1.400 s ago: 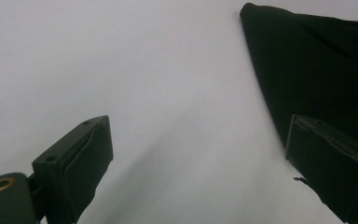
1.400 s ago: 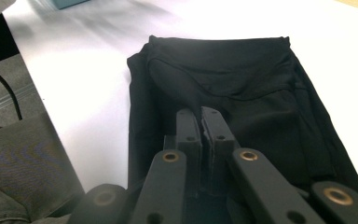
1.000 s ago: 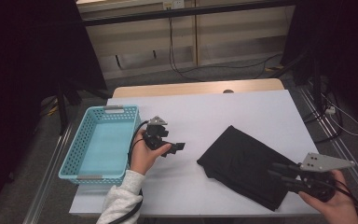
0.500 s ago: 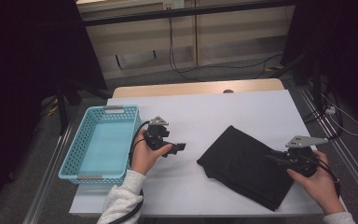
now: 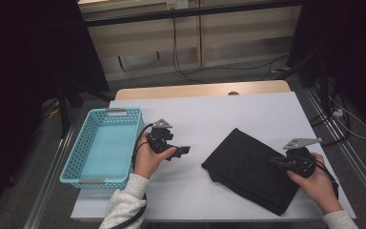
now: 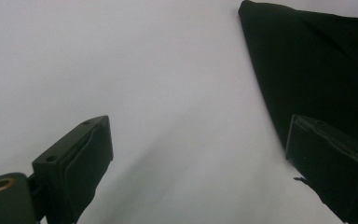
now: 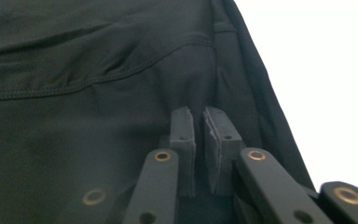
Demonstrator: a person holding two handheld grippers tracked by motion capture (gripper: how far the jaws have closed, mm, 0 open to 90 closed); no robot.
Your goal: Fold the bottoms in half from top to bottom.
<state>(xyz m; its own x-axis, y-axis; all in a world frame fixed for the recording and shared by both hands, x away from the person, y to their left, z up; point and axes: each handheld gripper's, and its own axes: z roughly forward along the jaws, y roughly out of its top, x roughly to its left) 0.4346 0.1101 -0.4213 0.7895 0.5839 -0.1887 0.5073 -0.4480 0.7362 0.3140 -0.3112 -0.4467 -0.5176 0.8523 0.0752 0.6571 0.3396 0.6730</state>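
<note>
Since a second ago, the right gripper [image 5: 277, 162] has come in from the table's right edge onto the cloth [image 5: 248, 167], and its jaws have just been closing. In the right gripper view they stand nearly together, pinching a raised fold of the cloth [image 7: 98, 93]. That black cloth lies crumpled on the white table [image 5: 209, 114], right of centre. Left of it, the left gripper [image 5: 183, 150] has kept its place, jaws wide apart over bare table. A blue basket [image 5: 71, 167] sits at the left edge.
</note>
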